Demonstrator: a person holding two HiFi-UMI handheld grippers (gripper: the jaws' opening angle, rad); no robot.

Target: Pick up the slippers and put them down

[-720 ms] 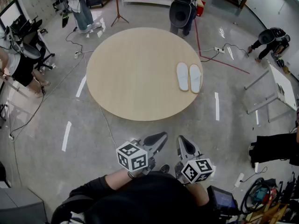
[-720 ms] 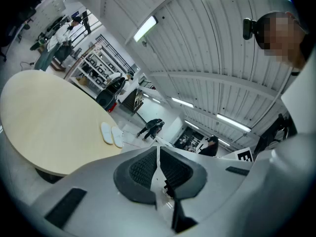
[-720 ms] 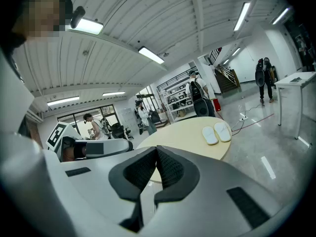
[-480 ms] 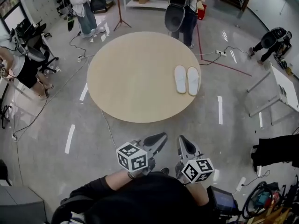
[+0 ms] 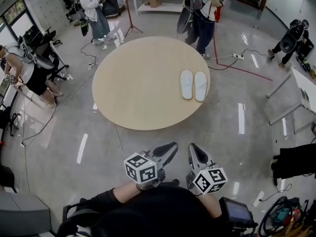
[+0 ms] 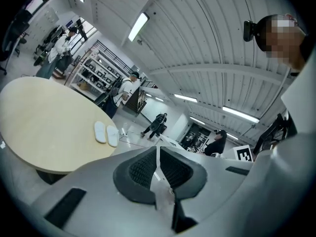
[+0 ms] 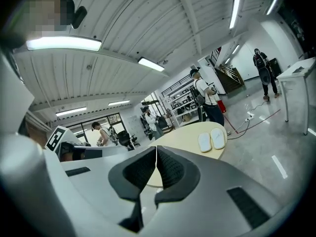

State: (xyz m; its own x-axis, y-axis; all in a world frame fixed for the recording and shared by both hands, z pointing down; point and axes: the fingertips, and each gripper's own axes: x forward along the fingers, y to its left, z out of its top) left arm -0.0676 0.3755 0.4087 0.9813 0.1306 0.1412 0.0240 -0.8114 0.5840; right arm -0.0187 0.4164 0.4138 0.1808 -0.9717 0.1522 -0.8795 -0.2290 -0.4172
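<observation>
Two white slippers (image 5: 193,85) lie side by side, soles down, near round table's (image 5: 138,88) right edge

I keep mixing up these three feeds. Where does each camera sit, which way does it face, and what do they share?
Head view: head-mounted, looking steeply down at the round table and slippers; shows dark sleeves, left hand-held gripper, right hand-held gripper.
Left gripper view: on that gripper, facing along its shut jaws toward the table; person's head upper right.
Right gripper view: likewise, jaws shut; head upper left.
Shared: all three show table and slippers.
</observation>
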